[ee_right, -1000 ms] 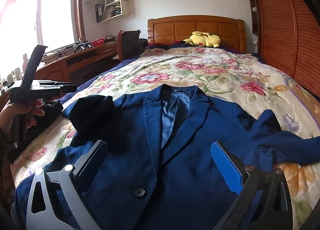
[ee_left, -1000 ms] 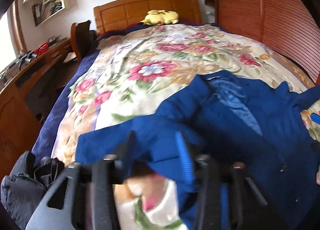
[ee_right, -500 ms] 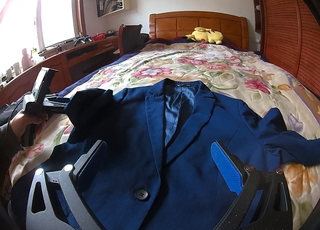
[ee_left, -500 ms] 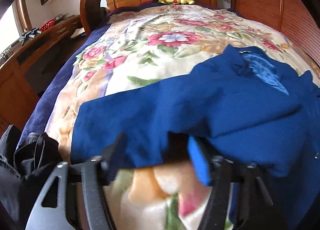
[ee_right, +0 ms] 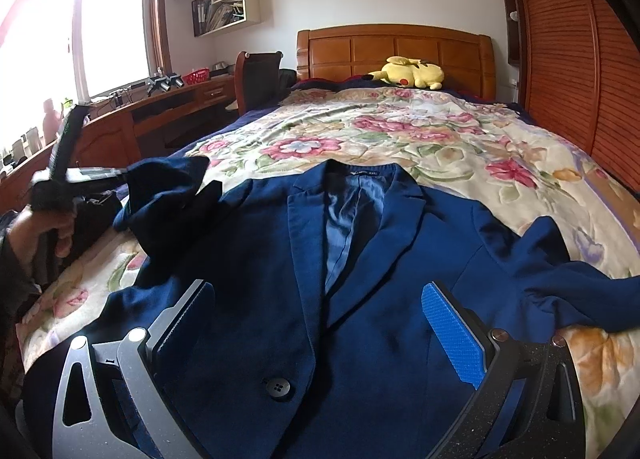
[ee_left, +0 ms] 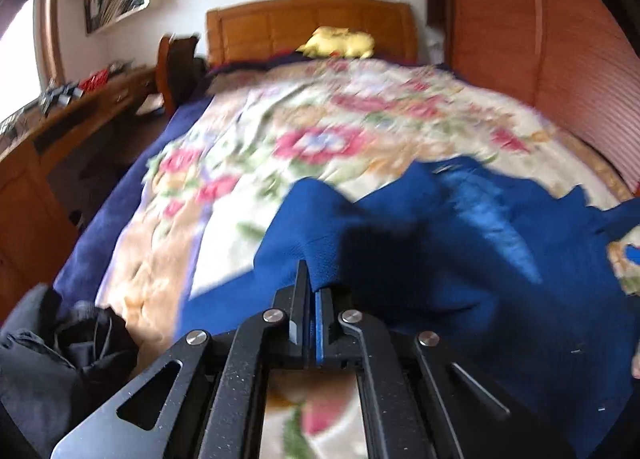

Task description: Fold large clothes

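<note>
Judging by its drape, we expect the blue blazer, lying face-up on the flowered bed, to be soft yet weighty. The left gripper has its fingers pinching the sleeve; the right gripper hangs spread above the hem. We'd take hold along edges and seams.

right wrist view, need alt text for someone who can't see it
A blue blazer lies face up on a floral bedspread, the open right gripper hovering over its buttoned front. At far left the left gripper pinches the blazer's sleeve. A yellow plush toy sits by the wooden headboard.
</note>
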Motion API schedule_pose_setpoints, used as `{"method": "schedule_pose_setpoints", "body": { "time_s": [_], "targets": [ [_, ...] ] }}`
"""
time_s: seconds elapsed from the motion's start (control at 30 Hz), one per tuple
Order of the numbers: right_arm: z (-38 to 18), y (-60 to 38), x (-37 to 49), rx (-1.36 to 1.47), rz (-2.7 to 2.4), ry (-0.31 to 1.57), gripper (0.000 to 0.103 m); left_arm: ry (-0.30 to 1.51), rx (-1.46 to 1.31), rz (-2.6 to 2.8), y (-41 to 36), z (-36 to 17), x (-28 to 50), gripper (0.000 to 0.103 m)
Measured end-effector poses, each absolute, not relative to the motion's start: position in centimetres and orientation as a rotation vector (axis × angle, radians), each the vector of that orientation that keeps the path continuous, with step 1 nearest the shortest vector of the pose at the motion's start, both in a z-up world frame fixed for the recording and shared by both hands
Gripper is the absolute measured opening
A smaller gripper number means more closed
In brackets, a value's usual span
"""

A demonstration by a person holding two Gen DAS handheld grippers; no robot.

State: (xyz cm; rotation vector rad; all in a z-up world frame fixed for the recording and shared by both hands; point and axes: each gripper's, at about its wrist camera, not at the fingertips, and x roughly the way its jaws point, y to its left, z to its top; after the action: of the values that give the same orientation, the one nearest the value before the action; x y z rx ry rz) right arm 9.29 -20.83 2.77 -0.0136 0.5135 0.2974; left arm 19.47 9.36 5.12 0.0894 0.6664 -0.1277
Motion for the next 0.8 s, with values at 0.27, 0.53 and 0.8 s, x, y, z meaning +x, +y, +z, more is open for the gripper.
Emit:
{"method": "schedule_pose_setpoints", "body": {
  "time_s": [0.27, 0.53, 0.8],
  "targets": [
    [3.2, -22.2, 8.4, 0.018, 0.284, 0.488, 0.103, 0.623, 0.148, -0.241, 1.7, 8.4, 16.4, 0.002],
    [2.9, -22.1, 8.5, 0.023, 0.284, 0.496, 0.103, 0.651, 0.171, -0.262, -1.2, 6.2, 12.9, 0.012],
    [3.3, -21.1, 8.7, 0.021, 0.306, 0.49, 0.103, 0.571, 0.144, -0.225, 1.5, 6.5, 7.4, 0.081]
  ]
}}
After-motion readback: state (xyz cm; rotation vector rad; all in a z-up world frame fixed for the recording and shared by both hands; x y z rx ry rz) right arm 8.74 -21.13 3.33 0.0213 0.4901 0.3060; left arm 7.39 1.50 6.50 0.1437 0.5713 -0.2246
